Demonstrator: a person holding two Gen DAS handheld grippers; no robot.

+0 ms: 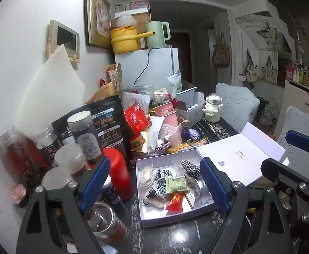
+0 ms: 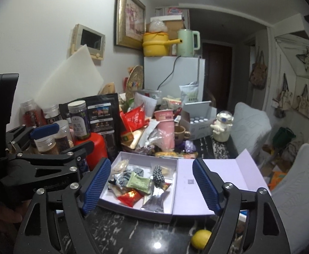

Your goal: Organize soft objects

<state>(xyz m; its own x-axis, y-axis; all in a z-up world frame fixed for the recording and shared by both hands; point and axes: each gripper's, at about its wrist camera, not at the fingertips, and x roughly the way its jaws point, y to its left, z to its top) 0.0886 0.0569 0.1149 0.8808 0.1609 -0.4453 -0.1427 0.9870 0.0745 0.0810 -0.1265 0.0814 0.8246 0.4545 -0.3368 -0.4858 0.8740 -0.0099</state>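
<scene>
Both claws hovering released over an open box on a crowded dark table.

The left gripper (image 1: 154, 182) and right gripper (image 2: 152, 187) are gaping wide, holding nothing. The box (image 2: 122, 208) is sitting low in the middle of the frame, holding checked fabric pieces (image 2: 158, 174) among a green packet (image 2: 139, 183) and a red wrapper (image 2: 130, 196). Jars (image 1: 84, 135) and a red container (image 1: 117, 169) are crowding its left side; a lemon (image 2: 201, 238) is lying at the lower right.

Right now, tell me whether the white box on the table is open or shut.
Open. The white box has its lid folded flat to the right, and the gingham scrunchies and snack packets inside are exposed.
</scene>
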